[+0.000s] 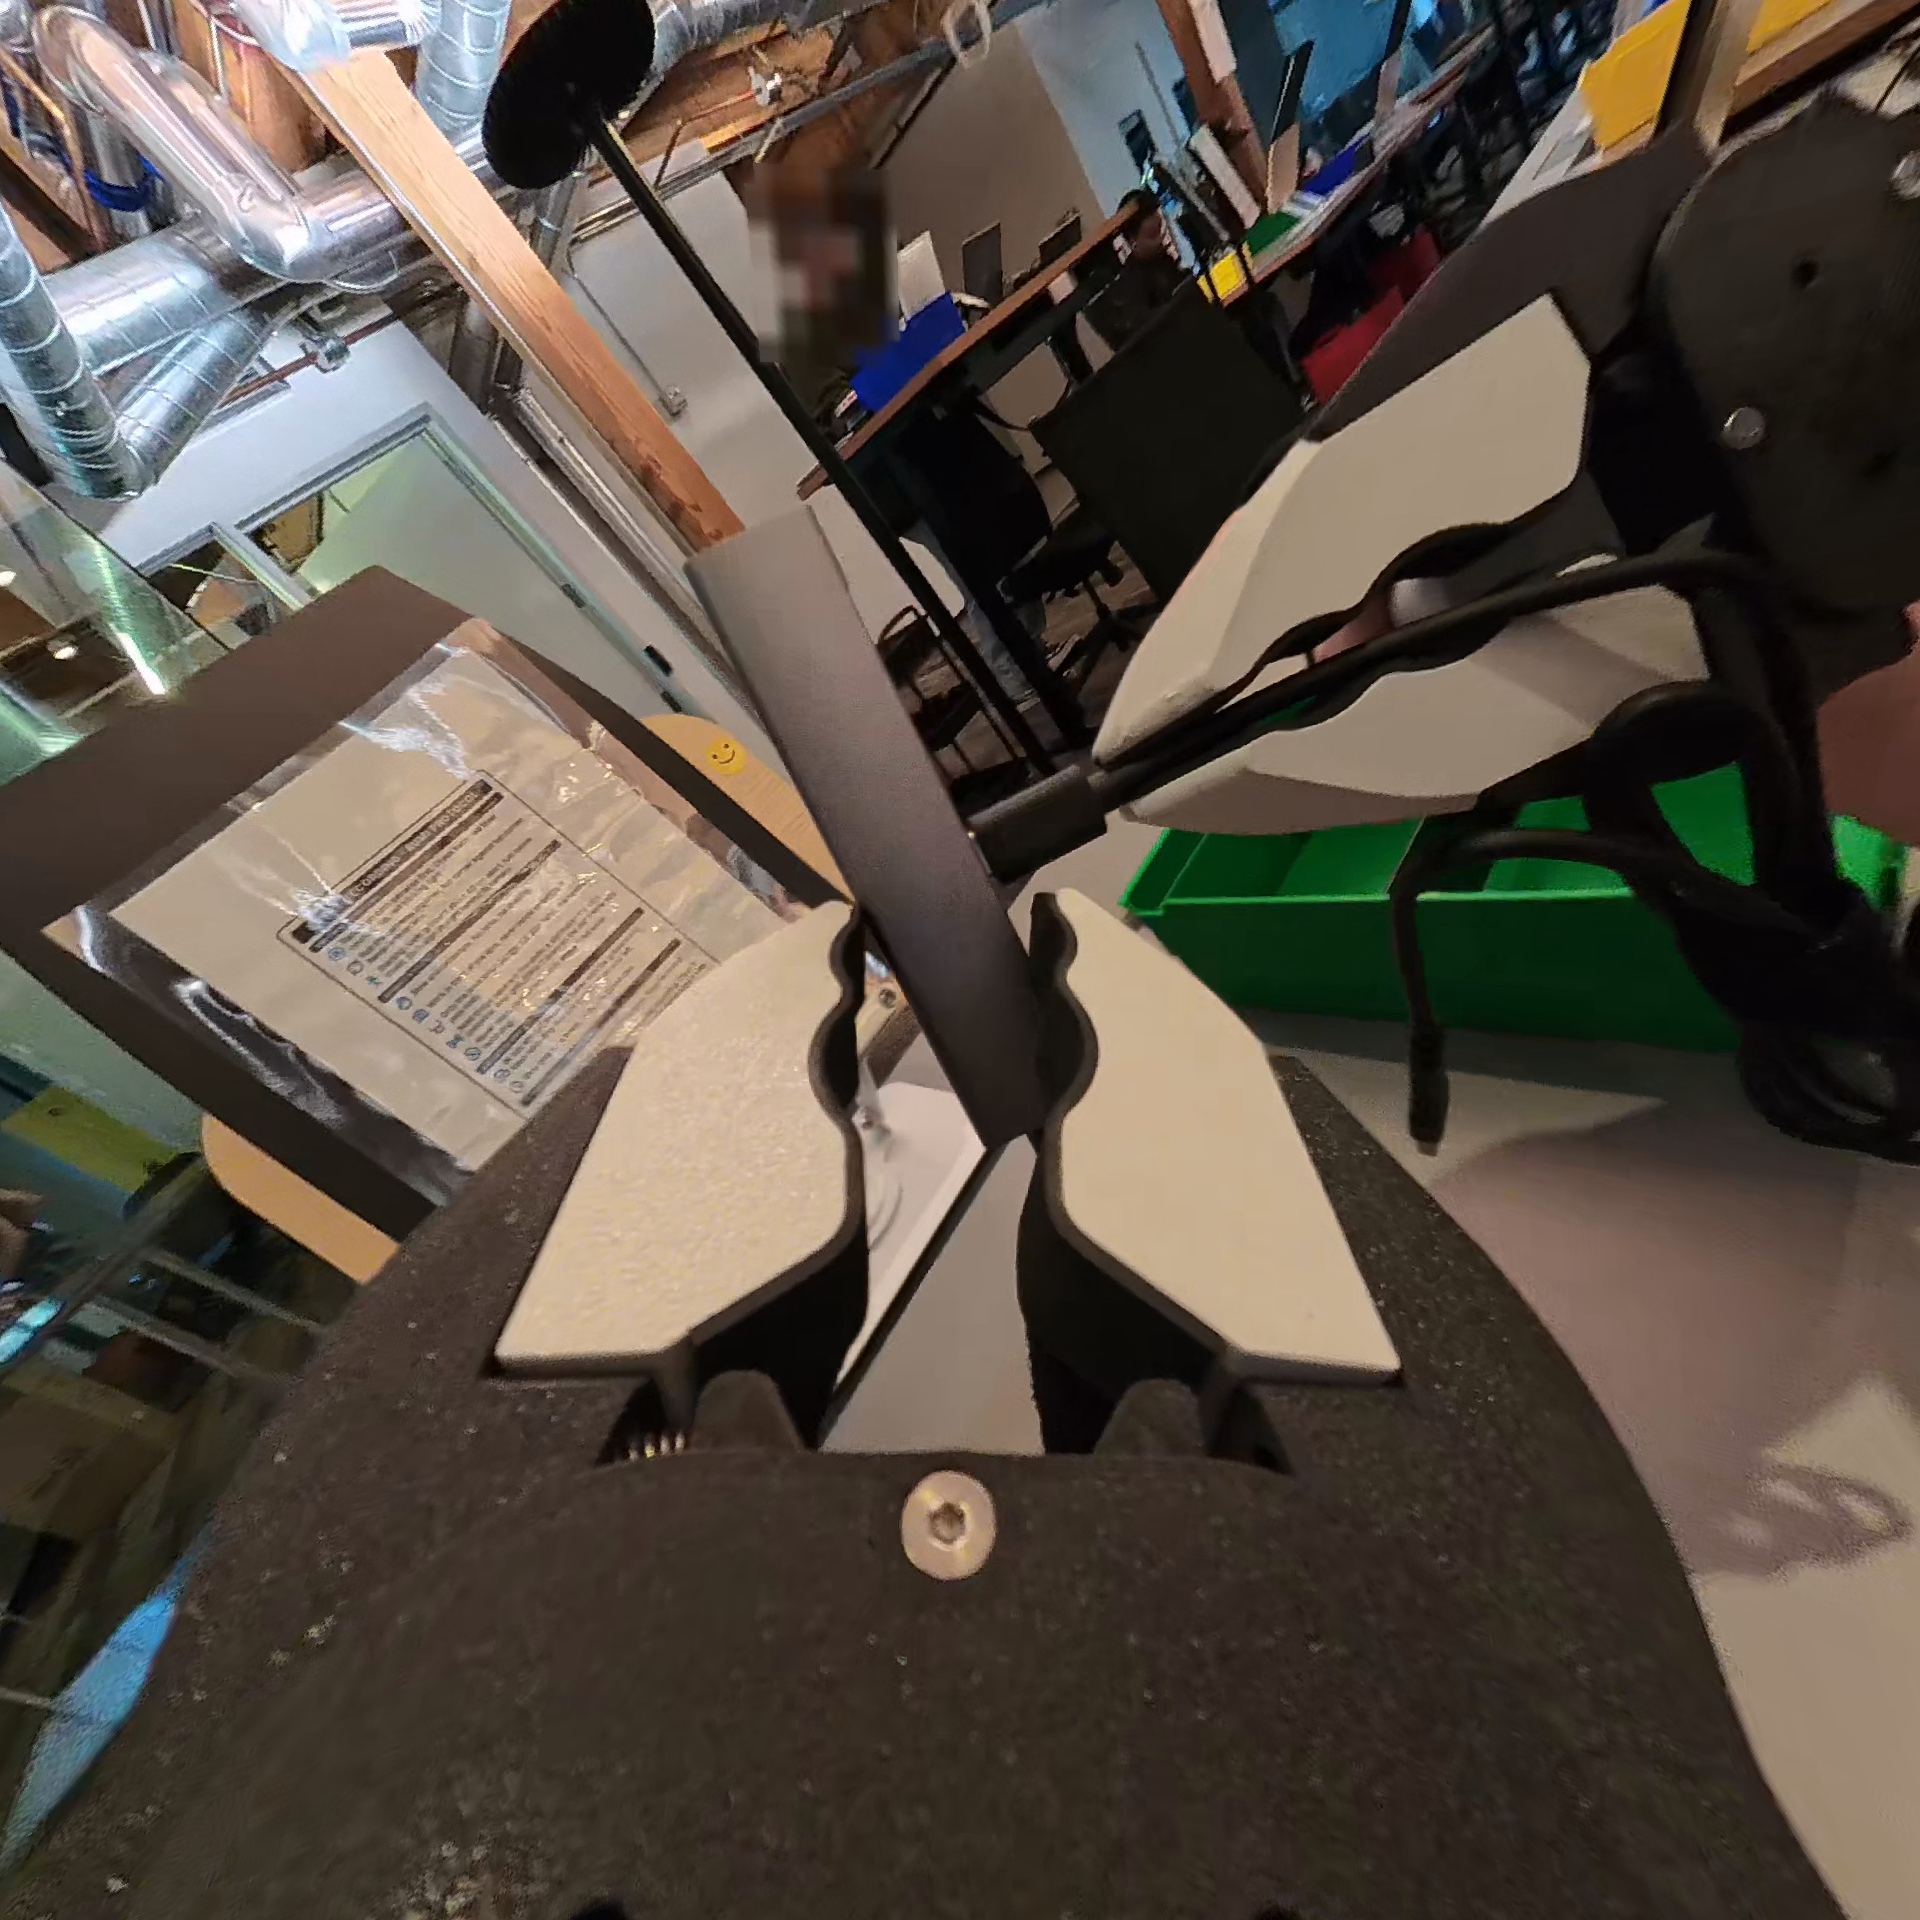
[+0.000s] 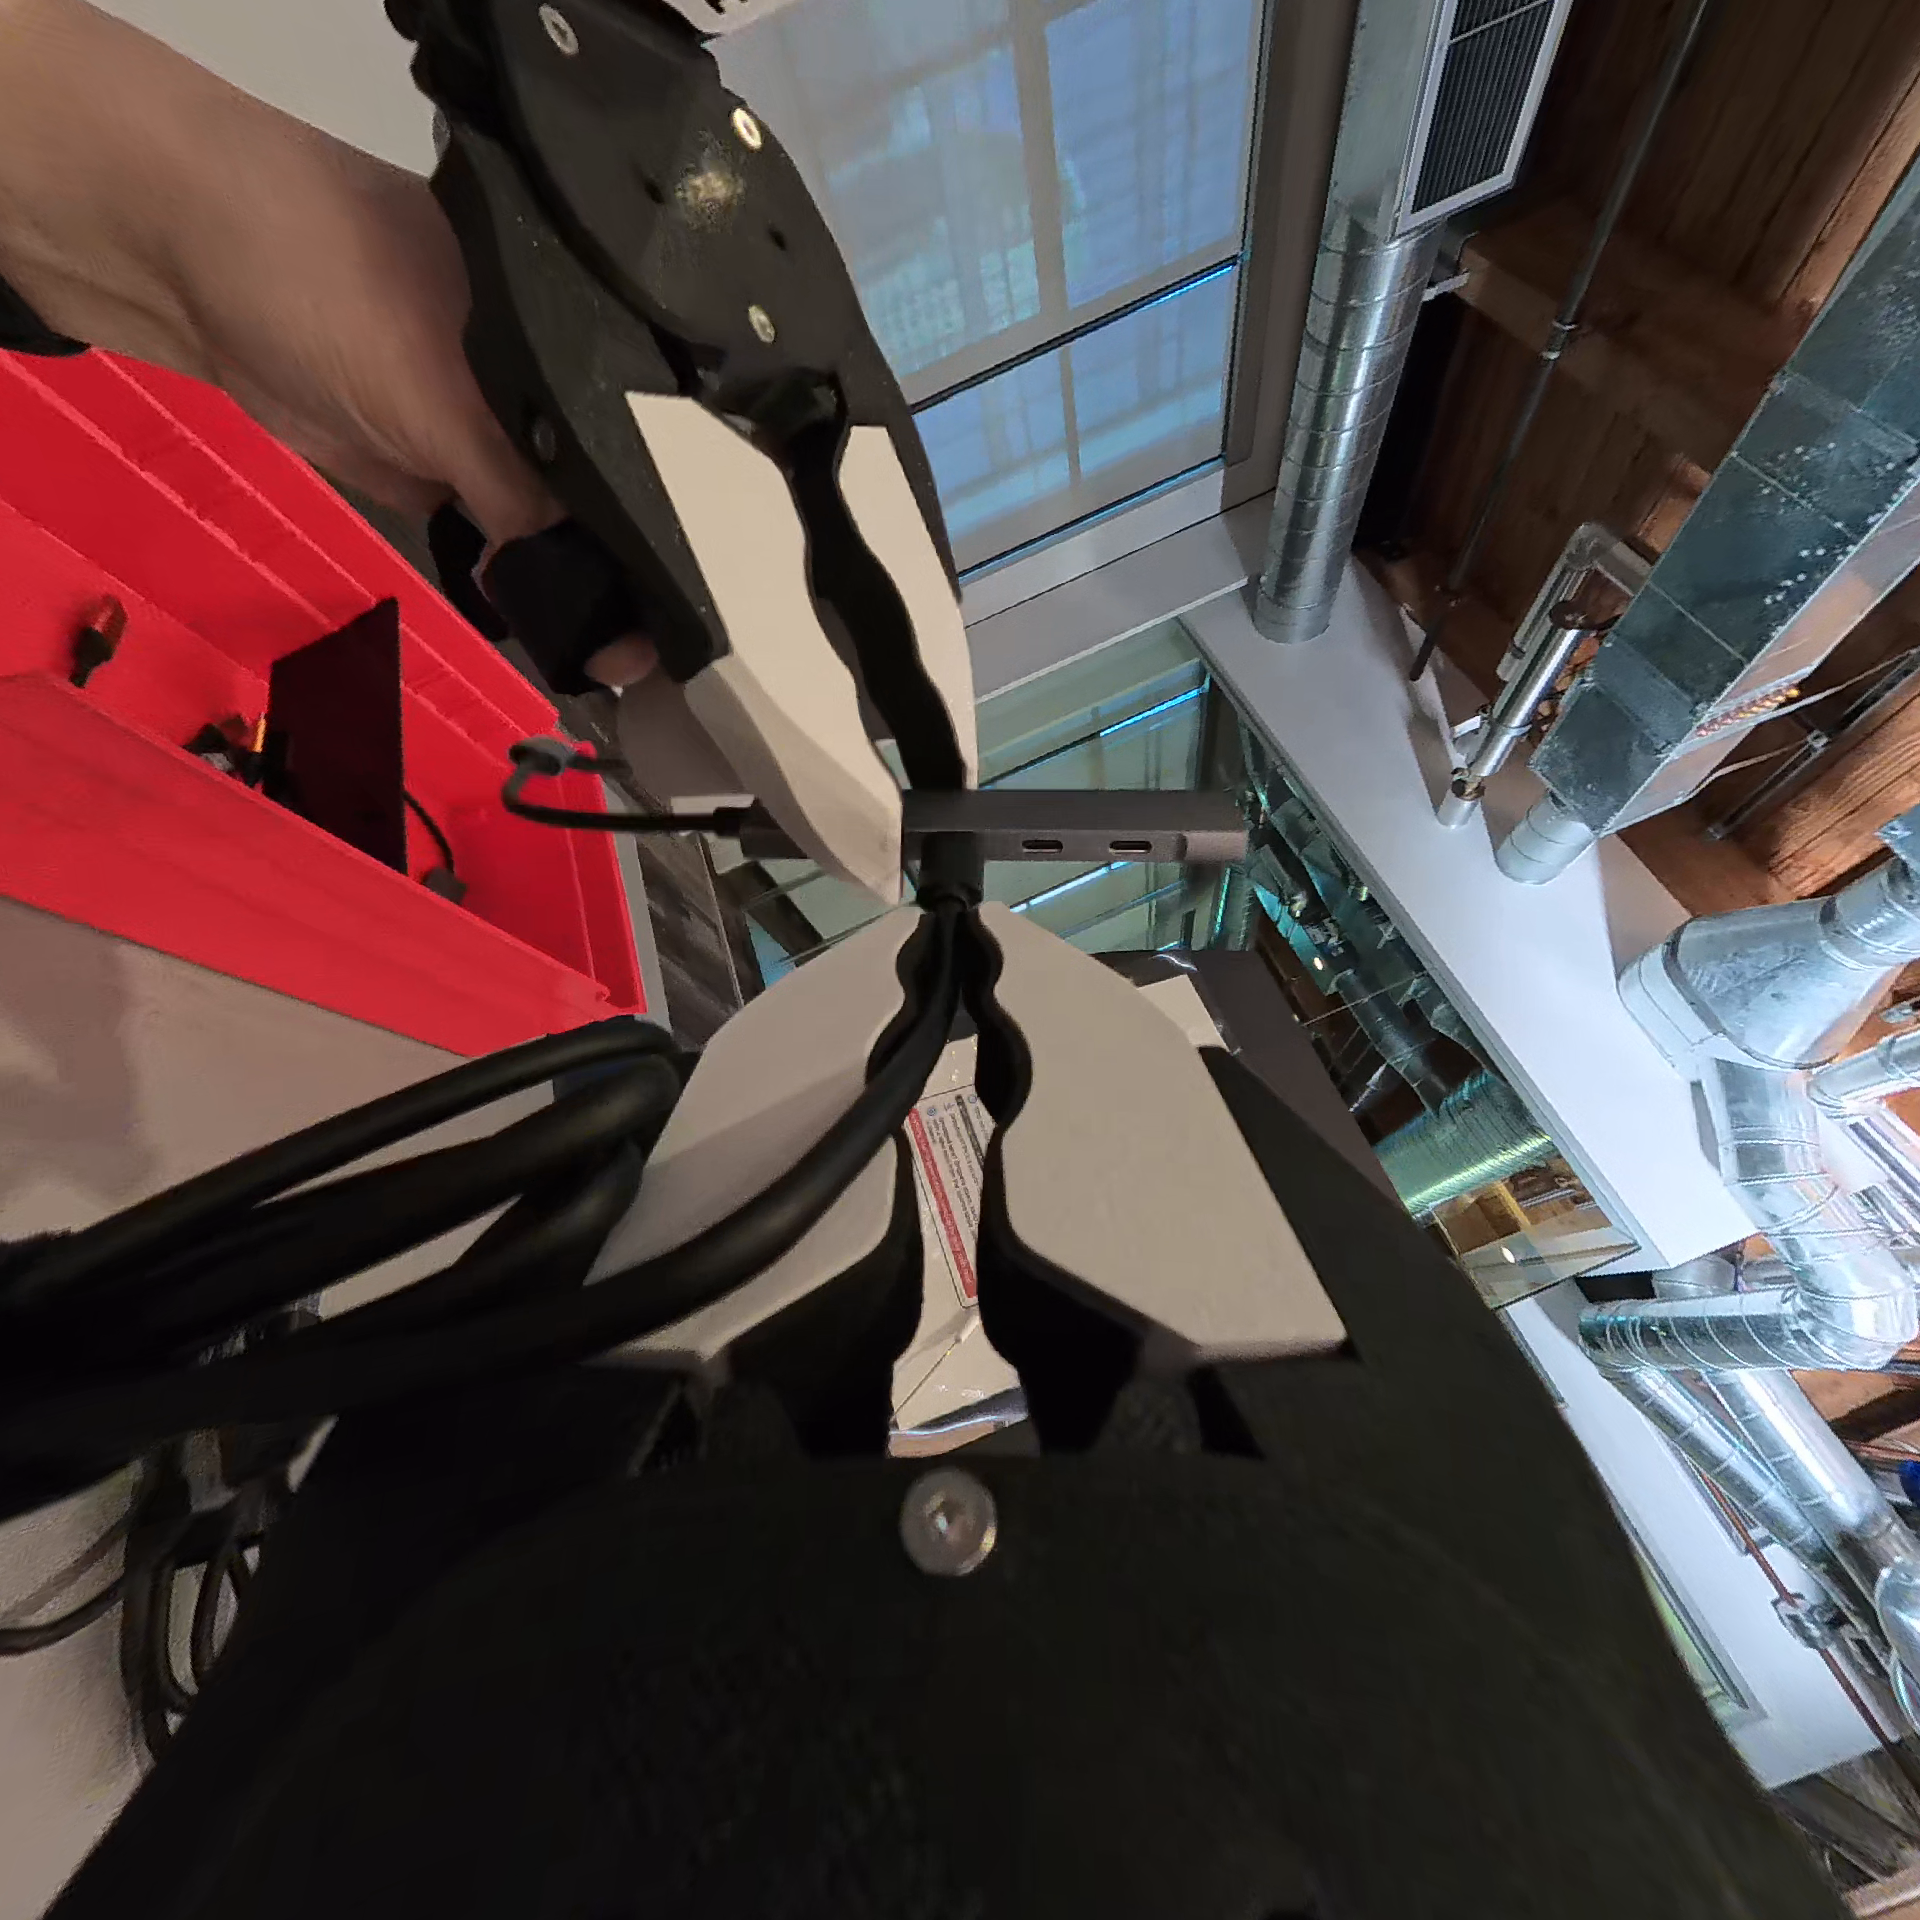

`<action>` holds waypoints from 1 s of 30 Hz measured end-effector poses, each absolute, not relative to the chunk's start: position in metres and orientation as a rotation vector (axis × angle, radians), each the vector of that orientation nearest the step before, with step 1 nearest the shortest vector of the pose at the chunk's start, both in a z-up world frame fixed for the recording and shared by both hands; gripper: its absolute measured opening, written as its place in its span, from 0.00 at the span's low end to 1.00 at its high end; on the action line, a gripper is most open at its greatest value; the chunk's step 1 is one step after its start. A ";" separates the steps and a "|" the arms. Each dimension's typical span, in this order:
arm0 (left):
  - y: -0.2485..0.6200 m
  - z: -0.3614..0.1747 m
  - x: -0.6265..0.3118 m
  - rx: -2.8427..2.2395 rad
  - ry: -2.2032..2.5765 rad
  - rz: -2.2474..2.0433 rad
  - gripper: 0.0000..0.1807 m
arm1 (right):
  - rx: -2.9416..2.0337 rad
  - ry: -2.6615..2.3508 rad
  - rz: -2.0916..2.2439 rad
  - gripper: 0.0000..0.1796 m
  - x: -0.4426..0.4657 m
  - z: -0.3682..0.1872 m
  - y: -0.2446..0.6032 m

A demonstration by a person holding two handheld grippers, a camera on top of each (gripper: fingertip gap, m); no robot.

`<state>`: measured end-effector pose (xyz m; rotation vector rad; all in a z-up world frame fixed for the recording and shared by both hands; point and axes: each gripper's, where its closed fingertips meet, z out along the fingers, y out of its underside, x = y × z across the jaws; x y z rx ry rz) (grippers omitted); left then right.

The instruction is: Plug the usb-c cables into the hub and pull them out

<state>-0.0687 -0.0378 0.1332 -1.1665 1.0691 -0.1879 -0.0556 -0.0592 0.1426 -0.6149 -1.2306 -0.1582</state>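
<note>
My left gripper [image 1: 945,925] is shut on the grey usb-c hub [image 1: 831,748], a slim bar that sticks up and away from its fingers. My right gripper [image 2: 948,920] is shut on a black usb-c cable [image 2: 904,1049] just behind its plug [image 2: 945,860]. The plug meets the long side of the hub [image 2: 1081,816], next to the left gripper [image 2: 925,821]. Two open ports [image 2: 1086,844] show further along that side. In the left wrist view the right gripper [image 1: 1117,774] comes in from the right with the plug [image 1: 1039,821] against the hub.
A green bin [image 1: 1351,935] and a coil of black cables [image 1: 1818,987] sit on the white table [image 1: 1558,1351]. A loose cable end [image 1: 1429,1091] hangs there. A black stand with a laminated sheet [image 1: 416,883] is at the left. A red bin [image 2: 312,623] holds small parts.
</note>
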 end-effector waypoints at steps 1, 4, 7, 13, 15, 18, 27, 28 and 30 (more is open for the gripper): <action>-0.036 0.133 -0.069 -1.164 1.071 -0.161 0.17 | -0.614 -1.226 -0.158 0.03 -0.056 0.143 -0.059; -0.034 0.138 -0.070 -1.170 1.023 -0.164 0.18 | -0.602 -1.189 -0.192 0.03 -0.055 0.147 -0.057; -0.029 0.133 -0.072 -1.231 1.008 -0.187 0.21 | -0.608 -1.192 -0.214 0.03 -0.056 0.146 -0.055; -0.027 0.123 -0.070 -1.299 1.039 -0.270 0.16 | -0.607 -1.211 -0.244 0.03 -0.059 0.141 -0.052; -0.027 0.122 -0.070 -1.299 1.044 -0.295 0.16 | -0.613 -1.222 -0.237 0.03 -0.059 0.139 -0.051; -0.028 0.123 -0.070 -1.281 1.045 -0.335 0.15 | -0.629 -1.231 -0.197 0.03 -0.058 0.138 -0.051; -0.031 0.126 -0.067 -1.276 1.010 -0.330 0.14 | -0.635 -1.227 -0.149 0.03 -0.055 0.139 -0.053; -0.030 0.126 -0.066 -1.282 1.010 -0.333 0.15 | -0.634 -1.229 -0.142 0.03 -0.055 0.139 -0.054; -0.030 0.124 -0.065 -1.287 1.009 -0.357 0.14 | -0.633 -1.229 -0.139 0.03 -0.056 0.140 -0.055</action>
